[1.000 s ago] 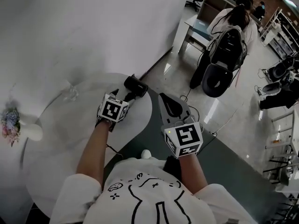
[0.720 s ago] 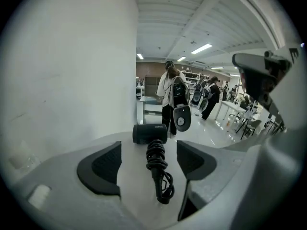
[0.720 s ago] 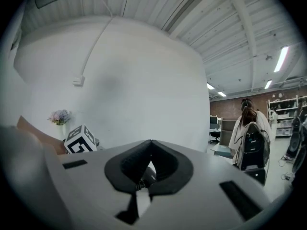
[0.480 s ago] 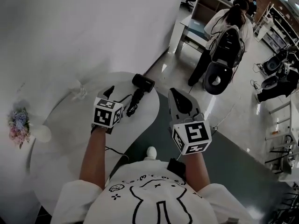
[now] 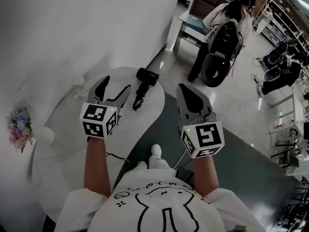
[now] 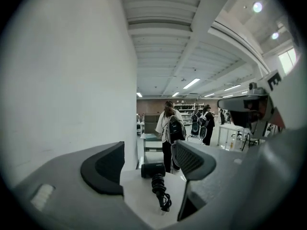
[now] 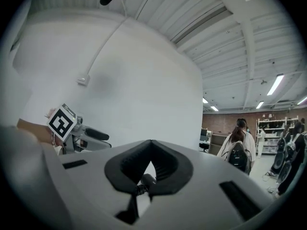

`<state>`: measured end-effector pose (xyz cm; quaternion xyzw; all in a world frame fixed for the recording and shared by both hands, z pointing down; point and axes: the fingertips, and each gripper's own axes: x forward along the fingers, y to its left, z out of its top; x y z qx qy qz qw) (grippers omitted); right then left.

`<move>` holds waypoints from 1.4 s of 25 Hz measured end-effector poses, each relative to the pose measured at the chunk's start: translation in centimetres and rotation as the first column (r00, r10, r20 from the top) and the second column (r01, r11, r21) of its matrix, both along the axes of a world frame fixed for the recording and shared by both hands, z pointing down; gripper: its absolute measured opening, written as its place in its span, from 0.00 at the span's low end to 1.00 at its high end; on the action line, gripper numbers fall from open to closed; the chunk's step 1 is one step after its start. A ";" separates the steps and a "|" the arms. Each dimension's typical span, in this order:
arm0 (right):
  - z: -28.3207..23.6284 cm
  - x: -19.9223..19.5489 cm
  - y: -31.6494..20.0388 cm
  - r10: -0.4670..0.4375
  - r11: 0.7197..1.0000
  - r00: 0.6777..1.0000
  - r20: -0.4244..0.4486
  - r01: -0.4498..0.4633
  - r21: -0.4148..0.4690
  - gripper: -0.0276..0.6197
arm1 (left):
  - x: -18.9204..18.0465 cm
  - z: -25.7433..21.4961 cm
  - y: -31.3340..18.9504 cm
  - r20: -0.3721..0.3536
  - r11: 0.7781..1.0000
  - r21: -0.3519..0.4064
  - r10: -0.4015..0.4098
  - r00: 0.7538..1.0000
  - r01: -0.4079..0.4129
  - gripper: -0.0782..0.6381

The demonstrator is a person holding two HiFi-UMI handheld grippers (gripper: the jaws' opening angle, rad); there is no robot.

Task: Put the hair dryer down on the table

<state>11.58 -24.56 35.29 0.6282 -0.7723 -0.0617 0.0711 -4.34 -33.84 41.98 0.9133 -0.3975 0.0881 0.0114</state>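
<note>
The black hair dryer (image 5: 145, 79) lies on the round white table (image 5: 63, 144) near its far edge, its cord bunched at the handle end. My left gripper (image 5: 117, 83) is open and empty, a short way to the near left of the dryer and not touching it. In the left gripper view the hair dryer (image 6: 154, 170) rests on the tabletop beyond the parted jaws of the left gripper (image 6: 149, 169). My right gripper (image 5: 183, 90) hovers shut off the table's right side, holding nothing. The right gripper view shows the closed right gripper (image 7: 149, 145) with part of the hair dryer (image 7: 146, 180) below it.
A vase of flowers (image 5: 19, 129) stands at the table's left, and a clear glass piece (image 5: 79, 88) near the wall. A person with a backpack (image 5: 222, 28) stands at a desk (image 5: 193, 23) beyond the table. Chairs and equipment fill the right floor.
The left gripper has let go of the hair dryer, opened and drawn back toward me. The dryer now lies free on the table. The right gripper stays shut.
</note>
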 end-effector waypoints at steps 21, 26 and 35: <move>-4.4 0.6 2.3 -0.047 0.993 0.999 -0.022 0.049 0.109 0.04 | -3.2 -9.1 5.6 -0.051 0.938 0.295 -0.175 0.983 0.182 0.14; -5.4 0.7 1.9 -0.073 0.988 0.997 -0.016 0.074 0.139 0.04 | -3.2 -10.5 6.0 -0.056 0.924 0.333 -0.176 0.983 0.185 0.14; -6.1 0.4 1.8 -0.103 0.981 0.994 -0.028 0.106 0.161 0.04 | -2.8 -12.7 6.5 -0.055 0.897 0.396 -0.189 0.980 0.195 0.14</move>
